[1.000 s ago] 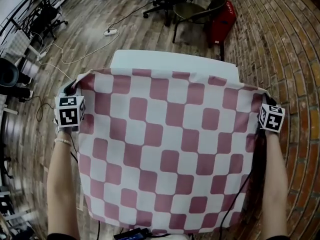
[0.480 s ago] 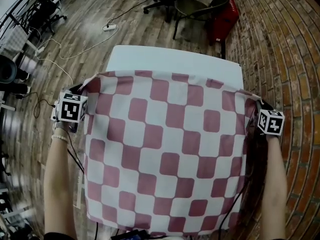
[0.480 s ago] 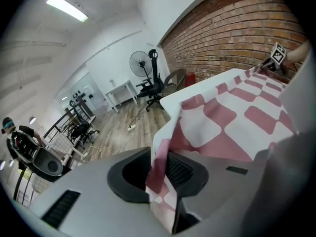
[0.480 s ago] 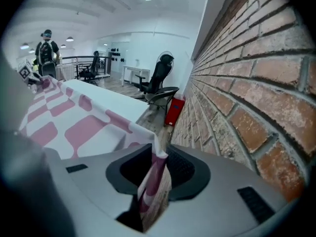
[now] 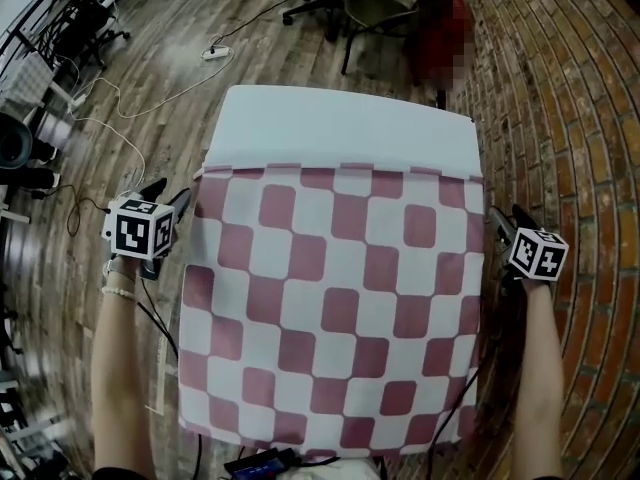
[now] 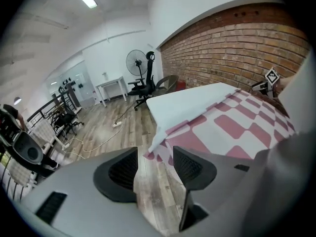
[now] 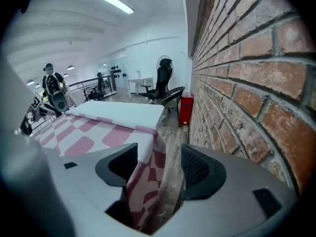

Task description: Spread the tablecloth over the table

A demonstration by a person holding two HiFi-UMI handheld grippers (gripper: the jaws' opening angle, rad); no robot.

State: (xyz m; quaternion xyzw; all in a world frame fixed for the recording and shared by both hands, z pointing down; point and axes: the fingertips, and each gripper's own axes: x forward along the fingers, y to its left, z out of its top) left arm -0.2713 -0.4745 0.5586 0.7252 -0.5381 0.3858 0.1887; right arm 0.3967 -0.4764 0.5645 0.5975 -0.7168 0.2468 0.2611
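Lying on the white table (image 5: 340,128), the checked tablecloth (image 5: 330,288) covers all but the far strip. Your left gripper (image 6: 153,169) and right gripper (image 7: 158,167) have just been opening. Both stand spread, the left empty and the right with the cloth's hanging corner loose in its gap.

Brick wall (image 5: 570,118) hems table (image 5: 340,128) on right; floor (image 5: 160,138) open on left

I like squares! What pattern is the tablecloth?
The tablecloth has pink-and-white checks; head view shows it best.
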